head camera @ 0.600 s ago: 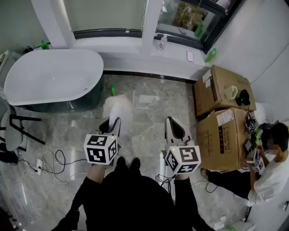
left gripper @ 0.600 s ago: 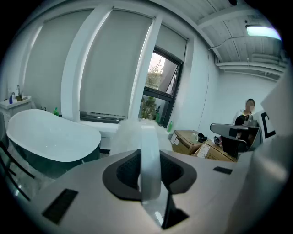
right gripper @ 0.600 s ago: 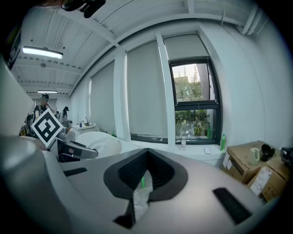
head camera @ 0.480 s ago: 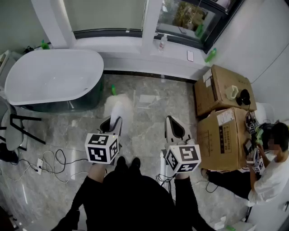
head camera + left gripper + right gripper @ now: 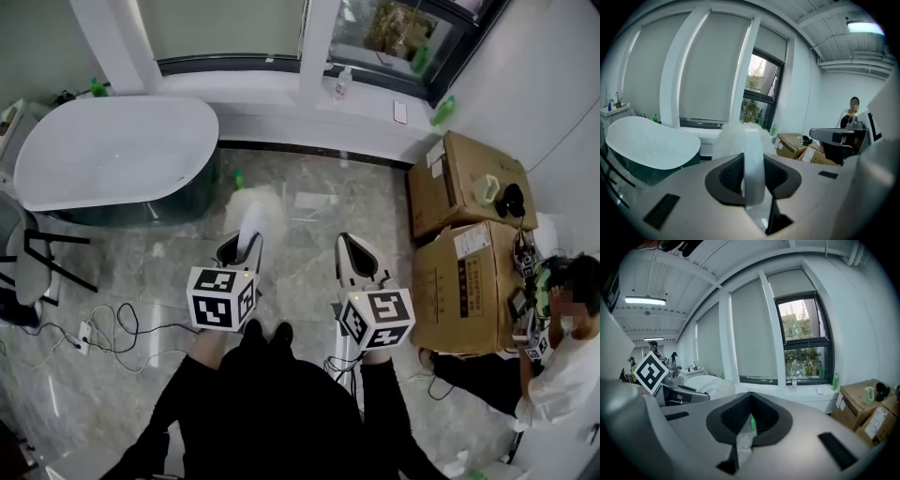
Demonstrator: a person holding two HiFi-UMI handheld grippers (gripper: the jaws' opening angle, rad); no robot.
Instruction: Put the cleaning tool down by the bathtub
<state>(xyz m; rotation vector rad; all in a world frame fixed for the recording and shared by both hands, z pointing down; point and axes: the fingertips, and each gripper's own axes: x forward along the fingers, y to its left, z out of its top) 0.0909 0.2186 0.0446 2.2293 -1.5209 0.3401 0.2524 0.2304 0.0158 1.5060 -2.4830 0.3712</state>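
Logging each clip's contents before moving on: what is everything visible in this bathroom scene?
bathtub: one, white, upper left
cleaning tool: one, white and fluffy, held right of the bathtub
cardboard boxes: two, brown, right wall
green bottle: one, right end of the window sill
clear bottle: one, middle of the window sill
chair: one, grey and black, left edge
cables: a tangle, black and white, floor at left
seated person: one, white top, lower right
left gripper: jaws shut on the cleaning tool's handle
right gripper: jaws shut, empty
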